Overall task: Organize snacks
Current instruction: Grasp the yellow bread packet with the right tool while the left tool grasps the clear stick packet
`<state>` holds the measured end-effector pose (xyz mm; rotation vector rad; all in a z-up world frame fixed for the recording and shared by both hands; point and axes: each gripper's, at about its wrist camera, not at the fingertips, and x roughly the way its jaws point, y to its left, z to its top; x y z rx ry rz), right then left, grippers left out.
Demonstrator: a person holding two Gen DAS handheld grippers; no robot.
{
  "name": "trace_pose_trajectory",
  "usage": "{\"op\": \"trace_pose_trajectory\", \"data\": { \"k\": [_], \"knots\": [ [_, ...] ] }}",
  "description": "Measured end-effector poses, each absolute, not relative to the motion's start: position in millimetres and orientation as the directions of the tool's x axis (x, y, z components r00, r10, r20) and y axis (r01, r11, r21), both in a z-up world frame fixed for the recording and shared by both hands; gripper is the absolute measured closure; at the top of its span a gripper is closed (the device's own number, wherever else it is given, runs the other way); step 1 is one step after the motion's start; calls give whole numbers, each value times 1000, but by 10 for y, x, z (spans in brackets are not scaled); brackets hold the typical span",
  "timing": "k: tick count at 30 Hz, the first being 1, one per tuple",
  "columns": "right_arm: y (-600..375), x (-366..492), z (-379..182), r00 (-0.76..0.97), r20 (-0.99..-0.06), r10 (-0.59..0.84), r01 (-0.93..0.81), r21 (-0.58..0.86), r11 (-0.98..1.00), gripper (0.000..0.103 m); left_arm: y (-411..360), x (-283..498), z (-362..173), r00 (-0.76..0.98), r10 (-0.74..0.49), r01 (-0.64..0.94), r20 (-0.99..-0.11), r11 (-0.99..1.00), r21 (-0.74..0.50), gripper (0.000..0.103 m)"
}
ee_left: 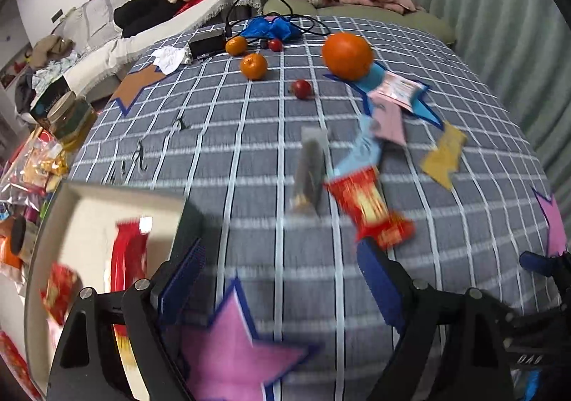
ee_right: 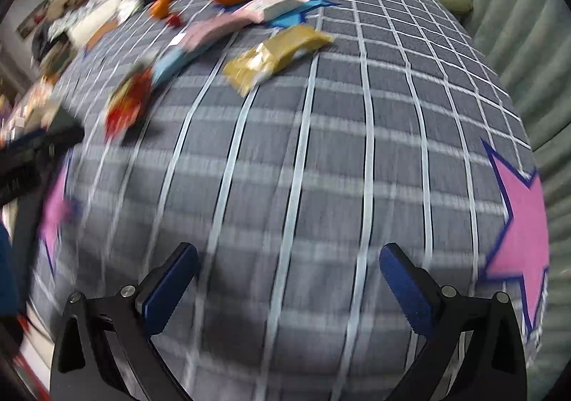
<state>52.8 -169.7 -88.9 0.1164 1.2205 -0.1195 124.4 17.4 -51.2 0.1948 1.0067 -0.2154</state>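
Grey checked worktop (ee_left: 249,151) carries the snacks: big orange (ee_left: 348,55) far, red snack pack (ee_left: 371,210) mid, yellow snack pack (ee_right: 278,55) right of it. White box (ee_left: 107,222) at near left already has red packs inside. Left hand-held gripper (ee_left: 282,279) and right hand-held gripper (ee_right: 289,276) both released, nothing between the fingers.

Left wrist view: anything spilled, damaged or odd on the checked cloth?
Nothing spilled or torn. The snack packets are simply scattered: the red packet lies askew, overlapping the light blue packet, with the dark packet beside them. Blur hides finer damage.
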Motion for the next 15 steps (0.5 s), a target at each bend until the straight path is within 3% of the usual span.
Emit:
{"op": "trace_pose_trajectory", "data": {
  "k": [10,14,15],
  "knots": [
    [-1989,1534,-852,391,-920,-6,323,131,937,0,-28,1883,-853,436,-56,280,-898,957,76,12],
    [-1885,1773,-885,386,-921,-45,292,75,954,1,-21,2011,-881,422,-82,269,-903,962,38,12],
    [-1831,1809,-895,385,-920,-71,270,39,962,8,-26,2019,-885,417,-90,268,-904,963,28,14]
  ]
}}
